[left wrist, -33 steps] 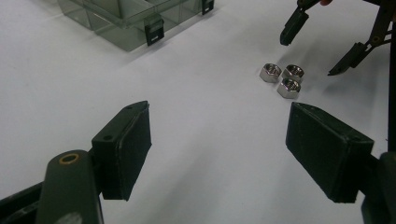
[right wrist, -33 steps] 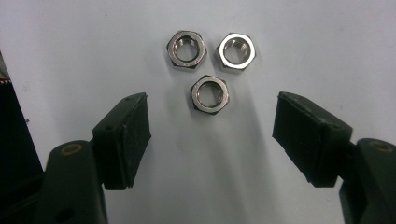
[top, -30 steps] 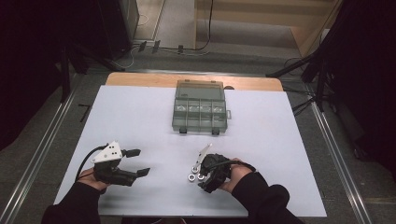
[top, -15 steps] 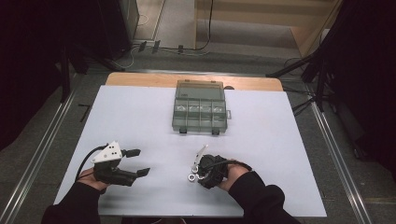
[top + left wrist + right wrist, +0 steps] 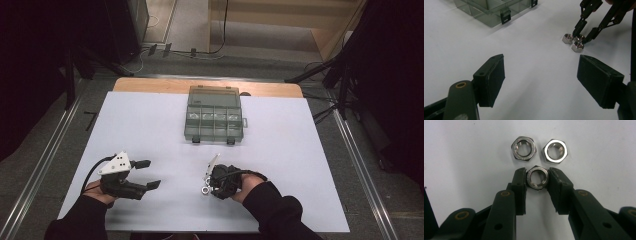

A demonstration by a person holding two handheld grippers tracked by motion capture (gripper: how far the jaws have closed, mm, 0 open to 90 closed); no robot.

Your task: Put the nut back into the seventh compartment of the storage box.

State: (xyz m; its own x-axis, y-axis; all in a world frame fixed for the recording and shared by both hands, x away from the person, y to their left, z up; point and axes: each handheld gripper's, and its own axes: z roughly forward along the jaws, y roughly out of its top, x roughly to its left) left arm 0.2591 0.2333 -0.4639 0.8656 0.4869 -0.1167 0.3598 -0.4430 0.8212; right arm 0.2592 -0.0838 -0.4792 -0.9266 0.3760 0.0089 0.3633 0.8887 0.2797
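On the white tabletop [image 5: 280,150] a grey compartment box [image 5: 214,119] sits at the far middle (lid open). The left gripper [image 5: 148,174] rests near-left, jaws apart; the right gripper [image 5: 206,182] points at small metal nuts [image 5: 204,189].

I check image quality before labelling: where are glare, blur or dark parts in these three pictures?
High view: dark surroundings, table evenly lit, nuts too small to count. Left gripper view: own pads soft, nuts fairly sharp, box blurred. Right gripper view: sharp, bright glare on the upper right nut; the gripped nut darker.
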